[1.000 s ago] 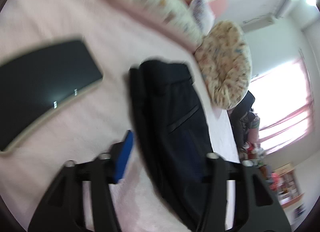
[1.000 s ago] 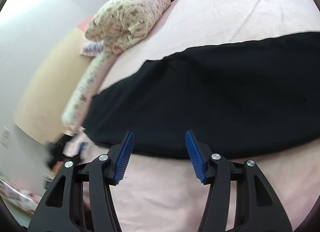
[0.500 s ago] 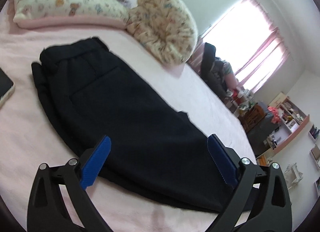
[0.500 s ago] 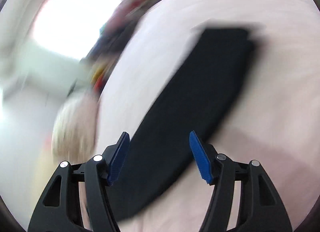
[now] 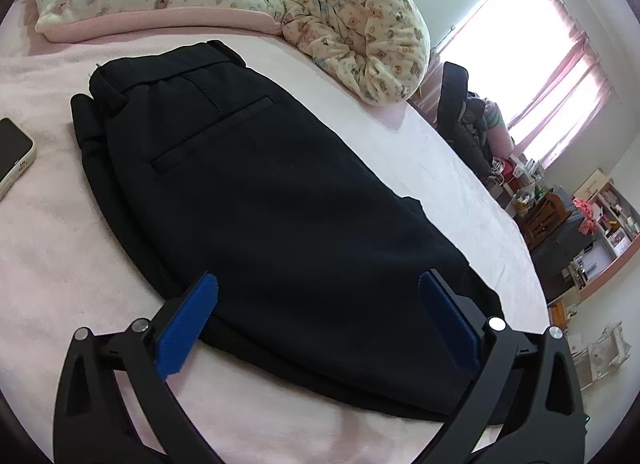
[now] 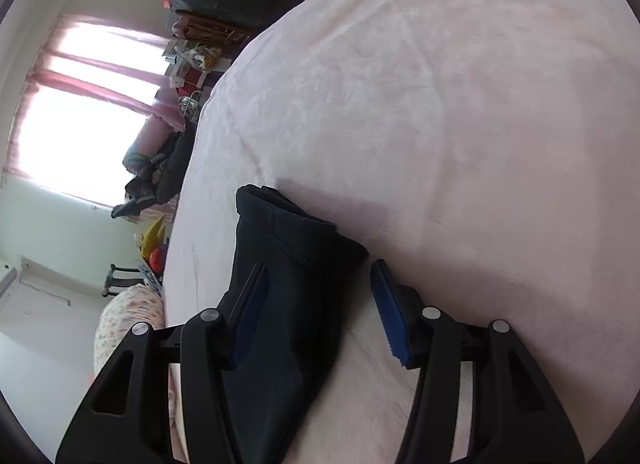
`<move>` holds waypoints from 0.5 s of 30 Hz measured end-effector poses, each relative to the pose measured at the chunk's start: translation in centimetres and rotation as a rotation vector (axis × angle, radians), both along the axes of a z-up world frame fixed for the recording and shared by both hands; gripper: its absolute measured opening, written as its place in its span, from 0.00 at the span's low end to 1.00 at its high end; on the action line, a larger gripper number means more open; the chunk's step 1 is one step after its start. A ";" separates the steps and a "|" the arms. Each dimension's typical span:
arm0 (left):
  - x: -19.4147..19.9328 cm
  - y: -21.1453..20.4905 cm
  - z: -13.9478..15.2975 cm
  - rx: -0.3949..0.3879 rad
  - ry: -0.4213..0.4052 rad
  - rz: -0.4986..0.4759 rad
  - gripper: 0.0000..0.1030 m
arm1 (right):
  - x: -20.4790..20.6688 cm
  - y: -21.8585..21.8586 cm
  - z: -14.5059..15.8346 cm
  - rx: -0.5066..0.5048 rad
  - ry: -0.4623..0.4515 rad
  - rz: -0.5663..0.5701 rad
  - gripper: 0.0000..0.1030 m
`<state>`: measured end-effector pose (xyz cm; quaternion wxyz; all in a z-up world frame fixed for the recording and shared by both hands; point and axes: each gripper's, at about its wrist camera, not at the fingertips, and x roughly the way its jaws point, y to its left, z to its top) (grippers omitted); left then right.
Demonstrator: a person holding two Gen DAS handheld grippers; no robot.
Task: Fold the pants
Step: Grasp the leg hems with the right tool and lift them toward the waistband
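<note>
Both tongs (image 5: 318, 318) (image 6: 320, 312) gape over black pants (image 5: 260, 183).

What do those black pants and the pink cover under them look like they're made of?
The pants look like a smooth, matte woven fabric, perhaps a polyester suiting: crisp welt pocket, neat stitched seam, almost no sheen. The pink cover looks like soft fleece or plush: a fuzzy, napped surface with gentle creases. Neither fibre can be told for certain from the look alone.

The black left gripper with blue ribbed pads (image 5: 318, 320) hangs with jaws spread wide; the matching black right gripper (image 6: 320, 312) gapes too, holding nothing.
</note>
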<state>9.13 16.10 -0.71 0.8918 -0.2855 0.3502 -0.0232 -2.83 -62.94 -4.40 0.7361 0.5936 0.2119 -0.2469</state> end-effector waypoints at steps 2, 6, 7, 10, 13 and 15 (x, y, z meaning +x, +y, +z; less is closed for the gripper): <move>0.1 -0.1 -0.1 0.006 0.004 0.001 0.98 | 0.6 0.1 -0.2 -0.027 0.017 -0.004 0.40; 0.3 -0.2 -0.1 0.008 0.008 0.000 0.98 | 0.0 -0.1 -1.1 -0.034 0.005 -0.025 0.22; 0.2 -0.2 -0.1 0.006 0.006 0.001 0.98 | -0.2 0.0 -0.9 -0.042 -0.025 -0.028 0.19; 0.2 0.0 -0.1 -0.019 0.003 0.004 0.98 | -0.8 0.9 0.5 -0.118 -0.085 -0.016 0.16; 0.2 0.2 -0.2 -0.043 0.000 0.007 0.98 | 0.2 2.6 3.6 -0.256 -0.129 0.066 0.15; 0.2 0.4 -0.1 -0.056 -0.001 0.008 0.98 | 1.2 4.5 6.3 -0.368 -0.147 0.150 0.15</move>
